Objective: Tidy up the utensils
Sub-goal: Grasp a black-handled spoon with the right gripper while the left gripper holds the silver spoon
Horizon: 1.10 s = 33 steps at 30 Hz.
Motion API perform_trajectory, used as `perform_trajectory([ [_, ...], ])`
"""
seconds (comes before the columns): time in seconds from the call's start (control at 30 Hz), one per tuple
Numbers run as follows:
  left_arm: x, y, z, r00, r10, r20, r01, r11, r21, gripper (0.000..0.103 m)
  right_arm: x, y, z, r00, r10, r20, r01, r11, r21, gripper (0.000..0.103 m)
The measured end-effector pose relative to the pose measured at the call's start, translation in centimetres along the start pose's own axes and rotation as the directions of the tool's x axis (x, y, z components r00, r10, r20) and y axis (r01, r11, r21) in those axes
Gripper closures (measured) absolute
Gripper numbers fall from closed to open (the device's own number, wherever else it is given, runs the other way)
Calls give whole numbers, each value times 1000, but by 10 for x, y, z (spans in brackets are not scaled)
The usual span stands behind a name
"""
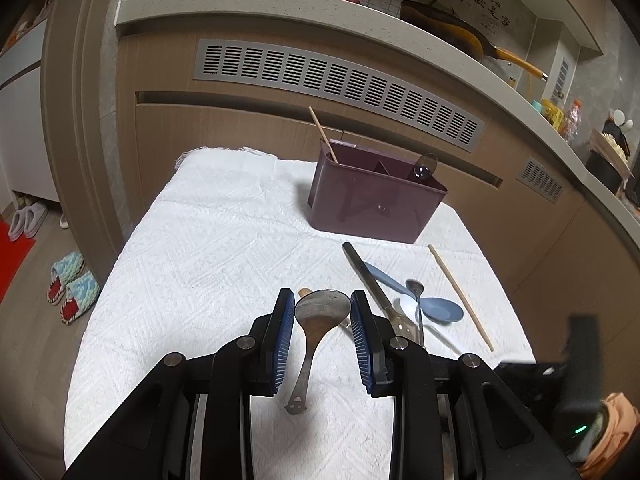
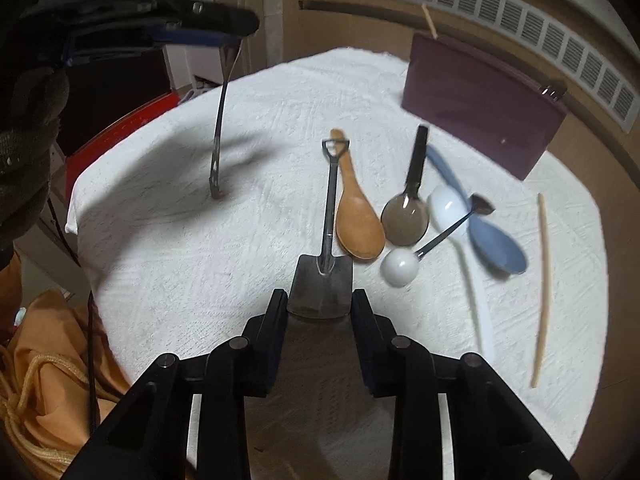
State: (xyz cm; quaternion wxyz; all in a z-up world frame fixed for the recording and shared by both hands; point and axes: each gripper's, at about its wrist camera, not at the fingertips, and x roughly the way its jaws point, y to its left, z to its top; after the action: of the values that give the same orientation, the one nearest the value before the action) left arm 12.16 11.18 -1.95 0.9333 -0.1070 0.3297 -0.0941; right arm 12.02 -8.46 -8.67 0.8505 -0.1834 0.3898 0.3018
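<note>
My left gripper is shut on the bowl of a metal spoon, held above the white cloth with its handle hanging down. In the right wrist view the same gripper shows at upper left with the metal spoon. My right gripper is shut on the flat blade of a shovel-shaped spoon, whose handle points away over the cloth. A purple utensil caddy stands at the far side, holding a chopstick and a spoon.
Loose on the cloth lie a wooden spoon, a black-handled spoon, a blue spoon, a white spoon, a small metal spoon and a chopstick. Cabinet fronts rise behind; an orange bag sits lower left.
</note>
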Motion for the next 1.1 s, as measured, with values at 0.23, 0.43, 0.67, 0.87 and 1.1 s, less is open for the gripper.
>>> perform_trajectory([
  [0.23,-10,-12,2,999,-24,36,24,999,23,73,-63,-22,25,975,-113,190,107,993,38,96],
  [0.43,-14,-13,3,998,-26,49,25,999,23,74,-66,-42,33,968,-134,214,124,990,61,96],
  [0.67,-9,-10,2,999,-21,41,21,1000,17,74,-39,-51,9,990,-84,116,75,994,74,69],
  [0.87,-6,-9,4,999,-17,47,15,1000,24,74,-11,-58,35,994,-50,99,46,998,40,64],
  [1.1,-3,-6,4,999,-21,43,19,999,39,73,61,-77,88,997,-61,53,58,997,56,64],
])
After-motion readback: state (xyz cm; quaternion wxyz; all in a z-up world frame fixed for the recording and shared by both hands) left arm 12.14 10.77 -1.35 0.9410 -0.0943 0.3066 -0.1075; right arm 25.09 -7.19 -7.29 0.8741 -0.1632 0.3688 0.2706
